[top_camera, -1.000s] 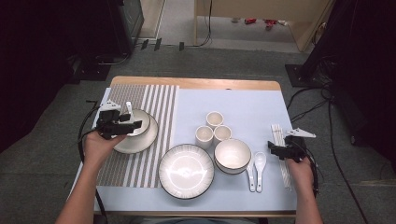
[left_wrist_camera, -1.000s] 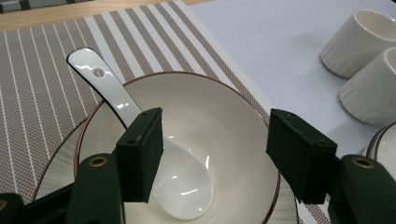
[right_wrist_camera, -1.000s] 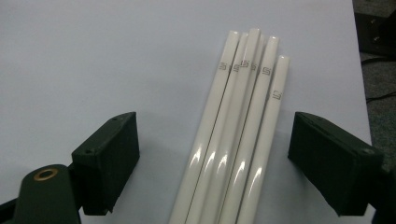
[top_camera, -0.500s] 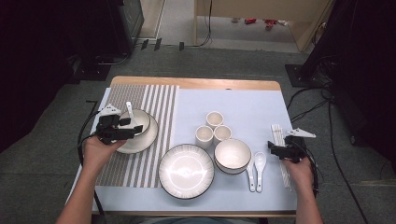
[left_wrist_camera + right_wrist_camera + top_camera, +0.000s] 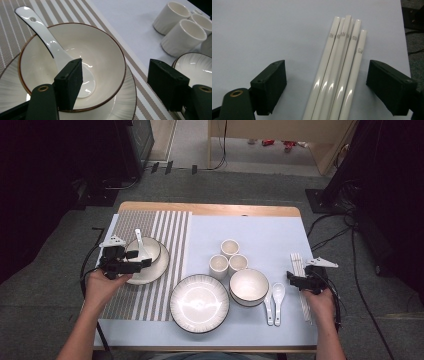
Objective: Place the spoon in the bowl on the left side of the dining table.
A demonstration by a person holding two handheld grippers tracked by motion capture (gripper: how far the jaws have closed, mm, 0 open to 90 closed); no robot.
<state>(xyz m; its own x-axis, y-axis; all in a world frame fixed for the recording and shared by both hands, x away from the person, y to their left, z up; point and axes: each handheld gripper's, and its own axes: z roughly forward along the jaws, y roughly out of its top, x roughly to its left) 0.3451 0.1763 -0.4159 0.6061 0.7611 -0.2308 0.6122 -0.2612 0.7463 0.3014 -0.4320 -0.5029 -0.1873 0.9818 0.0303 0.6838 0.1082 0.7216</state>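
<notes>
A white ceramic spoon (image 5: 47,40) lies in a cream bowl (image 5: 105,57) with a brown rim; its handle leans on the far rim. The bowl sits on a plate (image 5: 159,267) on the striped placemat (image 5: 165,230). My left gripper (image 5: 116,75) hangs just over the bowl's near side. Its jaws have just been opening, and the pads touch neither spoon nor bowl. In the high view the left gripper (image 5: 141,260) points right over the plate. My right gripper (image 5: 327,82) stands open astride several white chopsticks (image 5: 342,62), pads apart from them, at the table's right edge (image 5: 300,279).
Three small cups (image 5: 229,248) stand mid-table on the pale blue mat (image 5: 260,235). Nearer the person are a ribbed plate (image 5: 199,302), a second bowl (image 5: 248,286) and two white spoons (image 5: 274,297). The wooden table edge (image 5: 210,209) runs along the far side.
The left gripper has drawn back slightly toward the person and its jaws stand wider. The spoon stays in the bowl. The right hand has not moved.
</notes>
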